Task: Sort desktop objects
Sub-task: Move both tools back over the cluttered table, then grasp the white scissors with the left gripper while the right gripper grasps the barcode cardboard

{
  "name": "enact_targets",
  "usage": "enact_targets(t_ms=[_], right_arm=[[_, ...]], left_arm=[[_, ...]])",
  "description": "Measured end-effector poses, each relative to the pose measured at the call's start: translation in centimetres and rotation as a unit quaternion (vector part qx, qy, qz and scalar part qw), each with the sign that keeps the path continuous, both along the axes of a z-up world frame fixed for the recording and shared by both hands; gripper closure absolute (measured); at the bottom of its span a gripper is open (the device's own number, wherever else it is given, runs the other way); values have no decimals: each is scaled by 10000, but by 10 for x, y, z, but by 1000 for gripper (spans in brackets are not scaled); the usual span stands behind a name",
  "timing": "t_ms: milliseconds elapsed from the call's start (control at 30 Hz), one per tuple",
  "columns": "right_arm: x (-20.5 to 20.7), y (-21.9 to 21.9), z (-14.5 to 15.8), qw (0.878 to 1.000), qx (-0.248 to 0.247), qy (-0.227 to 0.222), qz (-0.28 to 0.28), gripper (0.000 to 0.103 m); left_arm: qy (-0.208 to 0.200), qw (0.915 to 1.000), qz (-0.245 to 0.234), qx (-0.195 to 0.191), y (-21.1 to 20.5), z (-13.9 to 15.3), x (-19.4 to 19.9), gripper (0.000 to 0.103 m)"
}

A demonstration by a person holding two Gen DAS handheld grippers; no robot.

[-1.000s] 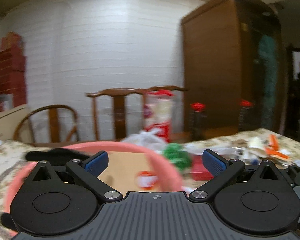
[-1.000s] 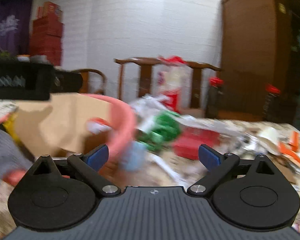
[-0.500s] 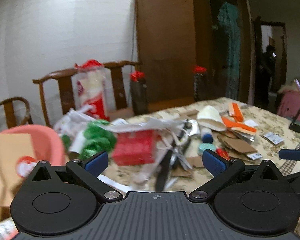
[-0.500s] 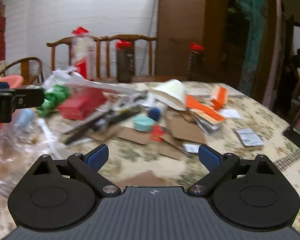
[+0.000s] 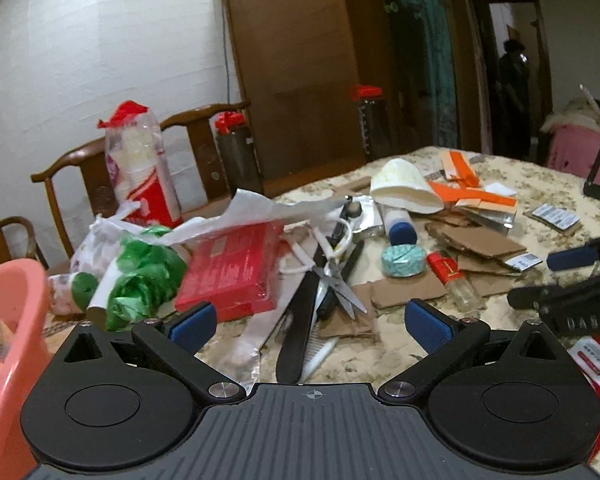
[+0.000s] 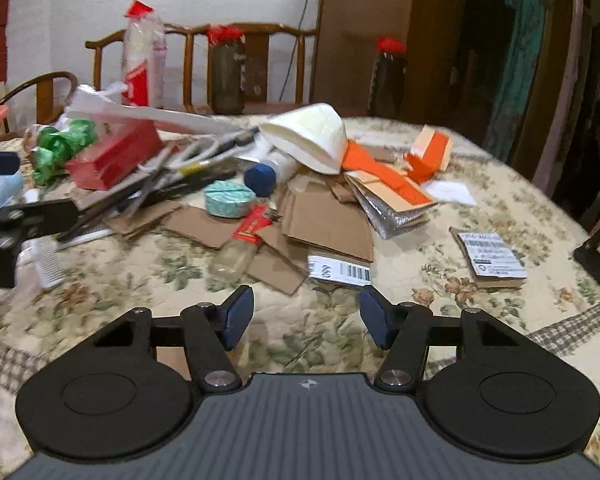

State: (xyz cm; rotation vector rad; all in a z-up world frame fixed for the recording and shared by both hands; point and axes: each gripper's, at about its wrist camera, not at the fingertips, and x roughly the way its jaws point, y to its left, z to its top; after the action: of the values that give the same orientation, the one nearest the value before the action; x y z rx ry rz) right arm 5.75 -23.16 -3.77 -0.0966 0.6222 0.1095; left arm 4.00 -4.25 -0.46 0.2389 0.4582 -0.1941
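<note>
A heap of clutter lies on a floral tablecloth [image 6: 480, 184]: a red box [image 5: 232, 270], green plastic bags [image 5: 140, 276], scissors [image 5: 336, 276], a black comb [image 5: 296, 336], a teal tape roll [image 5: 403, 261], a small glass bottle with a red label [image 6: 244, 240], cardboard scraps [image 6: 324, 224], orange card pieces [image 6: 384, 176] and a cream paper cone [image 6: 312, 136]. My left gripper [image 5: 312, 320] is open and empty, above the comb. My right gripper [image 6: 306, 316] is open and empty, above bare cloth in front of the cardboard.
A pink basin [image 5: 12, 320] is at the left edge. A bag of paper cups [image 5: 140, 168], dark jars with red lids [image 6: 228, 72], wooden chairs [image 6: 260, 32] and a brown wardrobe [image 5: 300, 60] stand behind the table. A labelled packet [image 6: 492, 256] lies to the right.
Both grippers have swung right, away from the pink basin and toward the clutter heap. The right gripper's jaws have narrowed somewhat. Both remain empty.
</note>
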Motion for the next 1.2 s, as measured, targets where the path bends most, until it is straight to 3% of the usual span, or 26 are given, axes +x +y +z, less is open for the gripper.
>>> enact_targets(t_ms=[333,467,600,733,933,967,1067,1133,1200], right_arm=[[38,7,0,9998,-199,10,4,35],[46,10,7,9989,-433,-189,-9,24],[58,14,6,9985,-536,-121,-5,20],[66,12,3,9998,-186,-9,-21,16],[73,-9,-5,9960,824,288,-195,11],[72,-12,-6,9954,895,256,-223,12],[67,-12,-5,9952,902,171,-350,22],[64,-13,-4,9953,872,154,-383,25],[60,-12,-5,9962,756,133,-421,26]], left_arm=[[477,9984,113,282,-17,-26,58,0],[641,9967,248,437,-21,-38,73,1],[792,9957,383,275,-22,-38,86,0],[902,9950,408,94,-19,-39,95,0],[946,9947,396,-47,-14,-41,99,3],[923,9949,397,-36,-15,-40,99,6],[774,9965,323,0,-16,-38,92,31],[672,9972,266,169,-21,-37,87,40],[560,9979,160,271,-24,-36,81,59]])
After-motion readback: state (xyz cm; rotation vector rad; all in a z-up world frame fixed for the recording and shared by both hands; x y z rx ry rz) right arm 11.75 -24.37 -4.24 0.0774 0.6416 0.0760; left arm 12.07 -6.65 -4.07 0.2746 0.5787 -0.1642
